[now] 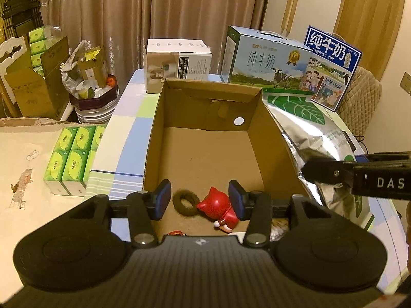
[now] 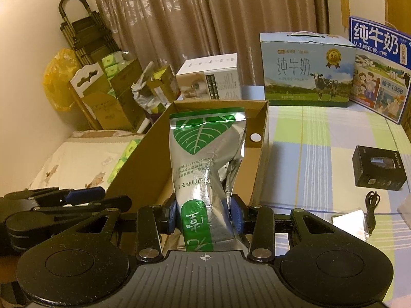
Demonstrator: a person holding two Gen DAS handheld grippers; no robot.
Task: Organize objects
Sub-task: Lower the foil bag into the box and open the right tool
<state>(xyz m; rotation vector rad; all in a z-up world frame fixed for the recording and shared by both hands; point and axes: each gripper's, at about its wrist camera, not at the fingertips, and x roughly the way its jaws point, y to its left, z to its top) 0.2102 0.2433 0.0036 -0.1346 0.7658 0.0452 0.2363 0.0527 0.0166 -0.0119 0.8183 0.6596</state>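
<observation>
Two hand-held grippers work one cardboard box on the checked tablecloth. Nearest, the left gripper hangs with jaws parted over the box's near edge, a red fox-eared figurine and brown fuzzy ring lying loose on the floor between its pads, apparently just dropped. The right gripper clamps a silver leaf-printed pouch, its top over the box's far end. Next: lower the pouch inside, clear of the toys. Milk cartons line the far edge.
</observation>
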